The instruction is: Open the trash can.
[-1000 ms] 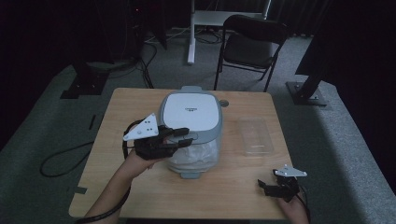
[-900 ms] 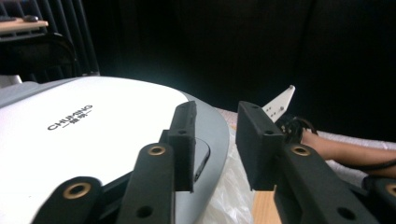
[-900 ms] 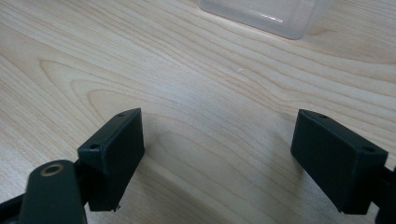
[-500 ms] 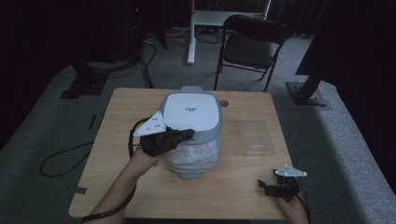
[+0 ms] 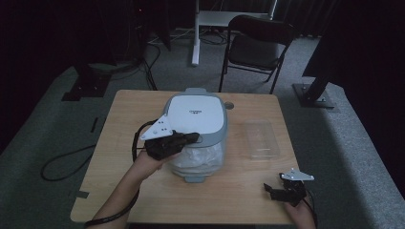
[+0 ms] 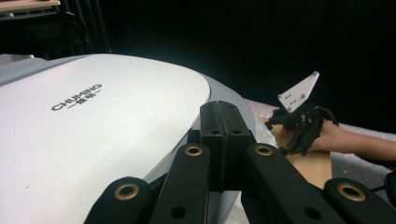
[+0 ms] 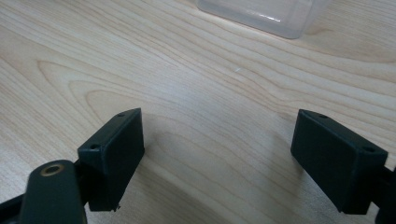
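Note:
A countertop appliance with a white lid [image 5: 197,112] marked CHUMING [image 6: 93,121] and a grey rim stands mid-table; its clear lower body [image 5: 200,157] shows white contents. My left gripper [image 5: 193,138] lies against the appliance's left front, tips at the lid's grey rim. In the left gripper view its jaws [image 6: 224,122] are shut pad to pad with nothing between them. My right gripper [image 5: 271,190] rests at the table's front right corner, well away from the appliance. It stands open [image 7: 217,144] over bare wood, and the left gripper view shows it farther off [image 6: 292,128].
A clear plastic container [image 5: 260,139] lies on the wooden table [image 5: 138,109] right of the appliance, just beyond my right gripper [image 7: 261,14]. A folding chair [image 5: 258,43] and stand legs are behind the table. A cable [image 5: 62,162] loops on the floor at left.
My left gripper has slid a little right and forward along the appliance's side, up to the lid's rim. The right gripper has stayed put.

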The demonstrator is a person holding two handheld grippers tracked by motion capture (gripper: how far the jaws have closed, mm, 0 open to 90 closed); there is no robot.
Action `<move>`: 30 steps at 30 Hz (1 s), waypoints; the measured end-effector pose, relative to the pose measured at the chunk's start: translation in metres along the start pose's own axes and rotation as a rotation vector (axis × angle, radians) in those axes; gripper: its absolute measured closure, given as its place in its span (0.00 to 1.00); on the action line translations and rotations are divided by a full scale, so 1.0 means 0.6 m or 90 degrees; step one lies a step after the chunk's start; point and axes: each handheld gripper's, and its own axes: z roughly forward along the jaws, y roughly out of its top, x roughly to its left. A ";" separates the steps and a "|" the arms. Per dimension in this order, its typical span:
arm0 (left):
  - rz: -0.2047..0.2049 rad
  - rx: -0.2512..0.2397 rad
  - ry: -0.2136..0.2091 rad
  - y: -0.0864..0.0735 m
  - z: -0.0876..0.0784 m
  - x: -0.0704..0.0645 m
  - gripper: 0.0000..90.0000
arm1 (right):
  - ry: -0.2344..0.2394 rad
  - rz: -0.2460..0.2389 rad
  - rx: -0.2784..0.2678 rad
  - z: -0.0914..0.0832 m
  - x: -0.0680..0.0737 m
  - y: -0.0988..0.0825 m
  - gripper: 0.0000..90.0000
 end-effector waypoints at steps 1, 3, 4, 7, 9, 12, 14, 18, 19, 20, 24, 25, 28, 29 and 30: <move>0.000 0.000 0.001 0.000 0.001 0.000 1.00 | 0.000 0.000 0.000 0.000 0.000 0.000 0.18; 0.001 -0.001 0.000 -0.001 0.001 -0.001 1.00 | 0.000 0.000 0.000 0.000 0.000 0.000 0.18; -0.003 0.001 -0.004 -0.002 0.002 -0.001 1.00 | 0.000 0.000 0.000 0.000 0.000 0.000 0.18; -0.006 0.007 -0.004 -0.002 0.001 -0.006 1.00 | 0.000 0.000 0.000 0.000 0.000 0.000 0.18; -0.018 0.006 -0.013 -0.001 0.001 -0.007 1.00 | 0.000 0.000 0.000 0.000 0.000 0.000 0.18; -0.036 0.003 -0.038 0.002 -0.001 -0.005 0.96 | 0.000 0.001 0.000 0.000 0.000 0.000 0.18; -0.041 -0.001 -0.045 0.004 -0.003 -0.004 0.92 | -0.001 0.000 -0.001 0.000 0.000 0.000 0.18; -0.031 0.003 -0.026 0.016 -0.009 -0.003 0.79 | -0.001 0.001 0.000 0.000 0.000 0.000 0.18; -0.023 0.009 -0.025 0.017 -0.009 -0.003 0.77 | -0.001 0.001 0.000 0.000 0.000 0.000 0.18; -0.018 0.010 -0.022 0.017 -0.008 -0.003 0.76 | -0.001 0.001 0.000 0.000 0.000 0.000 0.19; -0.012 0.019 -0.023 0.015 -0.006 -0.004 0.66 | -0.001 0.001 0.000 0.000 0.000 0.000 0.19; -0.013 0.019 -0.023 0.014 -0.006 -0.003 0.64 | -0.001 0.001 0.000 0.000 0.000 0.000 0.19; -0.017 0.008 -0.012 0.012 -0.007 -0.002 0.54 | -0.001 0.001 0.000 0.000 0.000 0.000 0.18; -0.019 0.006 -0.011 0.013 -0.008 -0.001 0.50 | -0.001 0.000 0.000 0.000 0.000 0.000 0.19; -0.023 0.004 -0.014 0.013 -0.009 -0.001 0.48 | -0.001 0.001 0.000 0.000 0.000 0.000 0.19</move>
